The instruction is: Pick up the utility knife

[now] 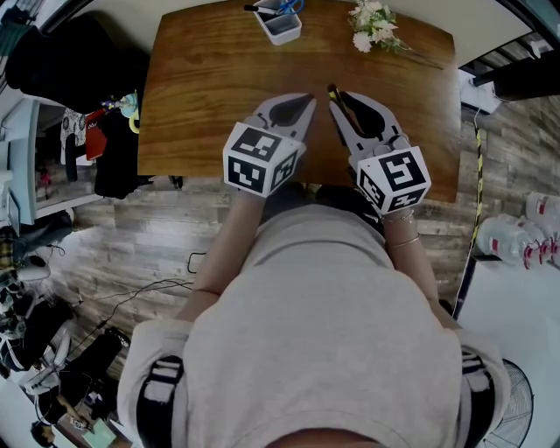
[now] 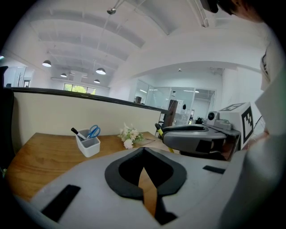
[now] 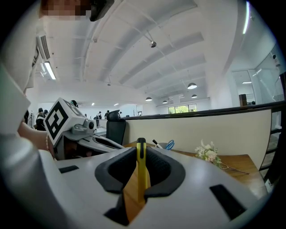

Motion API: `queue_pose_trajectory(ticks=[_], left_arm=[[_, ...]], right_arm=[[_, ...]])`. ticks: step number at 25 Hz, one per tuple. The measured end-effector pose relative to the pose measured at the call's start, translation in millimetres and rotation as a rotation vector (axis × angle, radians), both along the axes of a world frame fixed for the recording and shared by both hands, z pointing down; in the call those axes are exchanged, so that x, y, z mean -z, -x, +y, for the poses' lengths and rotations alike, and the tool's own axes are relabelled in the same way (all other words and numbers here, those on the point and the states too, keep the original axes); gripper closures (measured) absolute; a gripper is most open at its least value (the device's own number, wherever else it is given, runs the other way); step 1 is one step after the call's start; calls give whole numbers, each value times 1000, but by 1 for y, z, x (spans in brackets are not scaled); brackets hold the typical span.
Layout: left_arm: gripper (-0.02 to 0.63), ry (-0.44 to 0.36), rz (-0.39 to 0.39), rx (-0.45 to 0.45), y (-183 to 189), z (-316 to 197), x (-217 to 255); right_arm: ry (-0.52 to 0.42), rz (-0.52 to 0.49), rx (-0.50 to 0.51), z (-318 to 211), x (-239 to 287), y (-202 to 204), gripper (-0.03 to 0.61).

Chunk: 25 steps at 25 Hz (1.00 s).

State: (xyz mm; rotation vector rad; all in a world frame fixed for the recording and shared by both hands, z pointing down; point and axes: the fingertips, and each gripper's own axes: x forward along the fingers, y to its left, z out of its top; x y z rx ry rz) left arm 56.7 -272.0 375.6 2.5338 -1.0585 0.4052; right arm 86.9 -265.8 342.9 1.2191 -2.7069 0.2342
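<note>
The utility knife point(image 3: 142, 166), yellow with a black tip, stands upright between the pads of my right gripper point(image 3: 141, 148), which is shut on it. In the head view the knife point(image 1: 338, 99) pokes out past the right gripper point(image 1: 336, 98) above the wooden table point(image 1: 201, 96). My left gripper point(image 1: 306, 100) hovers just to its left, jaws together and nothing held. From the left gripper view, the left gripper point(image 2: 144, 151) shows only a thin wedge of table between its pads, and the knife's tip point(image 2: 159, 130) sticks out of the right gripper beside it.
A white holder point(image 1: 280, 24) with blue scissors and a marker stands at the table's far edge, also visible as the holder point(image 2: 88, 144). A white flower sprig point(image 1: 374, 26) lies at the far right. Water bottles point(image 1: 525, 236) sit on the floor at right.
</note>
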Motion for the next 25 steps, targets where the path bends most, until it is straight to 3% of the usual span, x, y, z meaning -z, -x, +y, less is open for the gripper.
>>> queue_pose_trajectory(ticks=[25], left_arm=[[600,13,40,-24,3,5,1]], right_arm=[[33,-6,2,3,-6,9,501]])
